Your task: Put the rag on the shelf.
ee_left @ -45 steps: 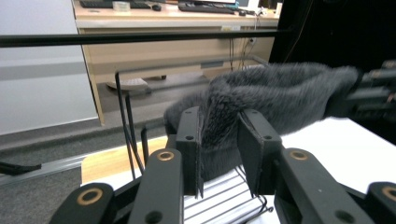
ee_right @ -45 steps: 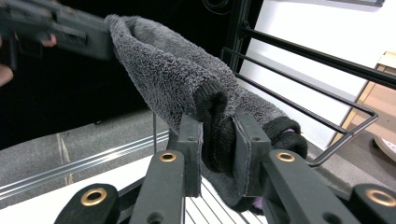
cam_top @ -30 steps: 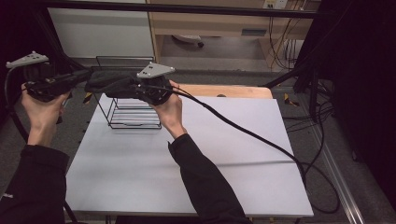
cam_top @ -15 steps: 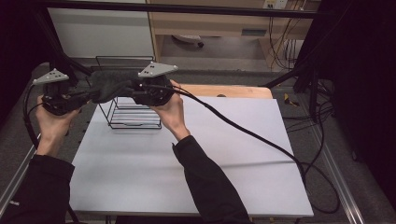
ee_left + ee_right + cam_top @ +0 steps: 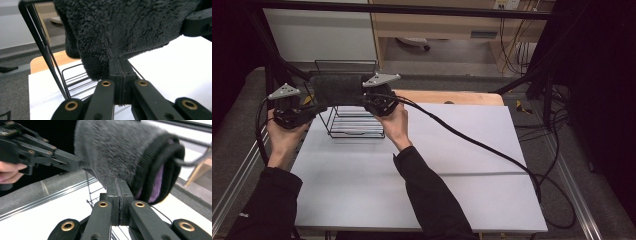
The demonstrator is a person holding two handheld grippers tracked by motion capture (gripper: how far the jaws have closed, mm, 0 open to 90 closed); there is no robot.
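sock (image 5: pixel 336 89), dark fuzzy, stretched between grippers above wire rack (image 5: pixel 352 116); left gripper (image 5: pixel 310 101) clamps one end, right gripper (image 5: pixel 368 98) clamps ribbed cuff.

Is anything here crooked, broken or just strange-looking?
Nothing looks broken or spilled. The fuzzy dark sock is stretched between the left tongs and right tongs, held in the air above the wire rack on the white table. The rack stands straight.
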